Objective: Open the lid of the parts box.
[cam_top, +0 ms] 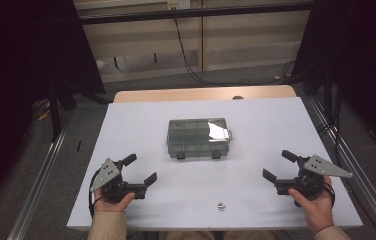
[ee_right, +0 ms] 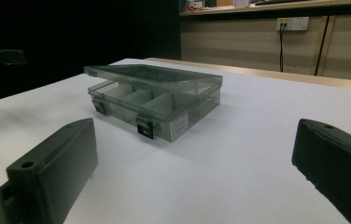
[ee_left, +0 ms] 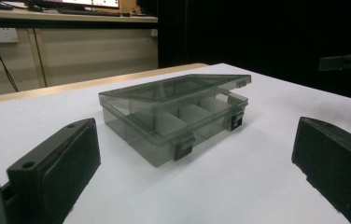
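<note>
1. At the middle of the white table top [cam_top: 141, 130], well ahead of both hands, stands one smoky translucent plastic compartment box [cam_top: 197, 137]; its hinged lid sits slightly ajar, with two dark latches on the edge that faces you.
2. Your left gripper [cam_top: 141, 169] rests near the front left of the table, jaws spread wide and holding nothing; in the left gripper view the box [ee_left: 173, 116] lies between and beyond the two black jaws, apart from both.
3. Your right gripper [cam_top: 278, 165] sits near the front right, likewise wide open and empty; the right gripper view shows the box [ee_right: 155, 100] ahead, untouched.
4. To do the step well, I judge that you should bring both grippers in level toward the latch edge, steady the base with one, and work the lid with the other; a light box will likely slide if pushed from one side alone.
5. Count: one box, two latches, two grippers, and one small metallic item [cam_top: 221, 205] near the front edge, too small to identify.
</note>
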The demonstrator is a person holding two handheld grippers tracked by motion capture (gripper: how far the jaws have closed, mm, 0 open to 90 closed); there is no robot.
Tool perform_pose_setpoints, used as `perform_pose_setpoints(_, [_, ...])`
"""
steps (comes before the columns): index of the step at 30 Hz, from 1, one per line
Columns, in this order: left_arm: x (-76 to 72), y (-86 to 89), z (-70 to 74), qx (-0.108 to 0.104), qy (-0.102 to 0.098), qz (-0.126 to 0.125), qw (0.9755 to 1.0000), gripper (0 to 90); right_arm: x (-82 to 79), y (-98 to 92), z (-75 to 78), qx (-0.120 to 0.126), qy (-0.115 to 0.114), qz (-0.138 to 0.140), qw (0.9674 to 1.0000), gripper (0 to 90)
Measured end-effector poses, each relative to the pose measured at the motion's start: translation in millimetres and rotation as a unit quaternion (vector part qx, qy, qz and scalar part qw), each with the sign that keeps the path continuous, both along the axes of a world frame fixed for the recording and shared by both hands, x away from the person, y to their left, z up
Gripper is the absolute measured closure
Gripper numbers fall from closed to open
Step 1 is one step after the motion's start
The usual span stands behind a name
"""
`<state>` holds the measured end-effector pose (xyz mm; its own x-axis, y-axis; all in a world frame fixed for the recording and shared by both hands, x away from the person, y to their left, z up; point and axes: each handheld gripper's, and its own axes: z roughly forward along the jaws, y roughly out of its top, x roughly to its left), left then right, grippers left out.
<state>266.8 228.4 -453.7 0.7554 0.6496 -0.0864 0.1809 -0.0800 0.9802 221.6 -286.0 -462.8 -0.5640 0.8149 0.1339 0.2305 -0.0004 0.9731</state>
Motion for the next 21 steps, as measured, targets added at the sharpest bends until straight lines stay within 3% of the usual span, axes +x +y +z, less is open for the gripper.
perform_pose_setpoints(5, [-0.9,0.0,0.1,0.008,0.005,0.001,1.0000,0.6,1.8,0.3,-1.1,-0.004,0.003,-0.001,1.0000,0.0])
perform_pose_setpoints(7, [-1.2,-1.0,0.7,-0.004,0.007,0.005,1.0000,0.5,2.7,2.3,-1.7,-0.010,0.005,0.001,0.9999,0.0])
perform_pose_setpoints(18, [9.4,-9.8,-2.6,0.013,0.029,0.010,0.9994,0.5,11.4,5.2,0.6,-0.006,0.020,0.000,0.9998,0.3])
perform_pose_setpoints(21, [12.7,-13.2,-1.9,0.014,0.027,0.007,0.9995,0.5,16.6,9.5,-0.7,-0.027,0.025,0.005,0.9993,0.3])
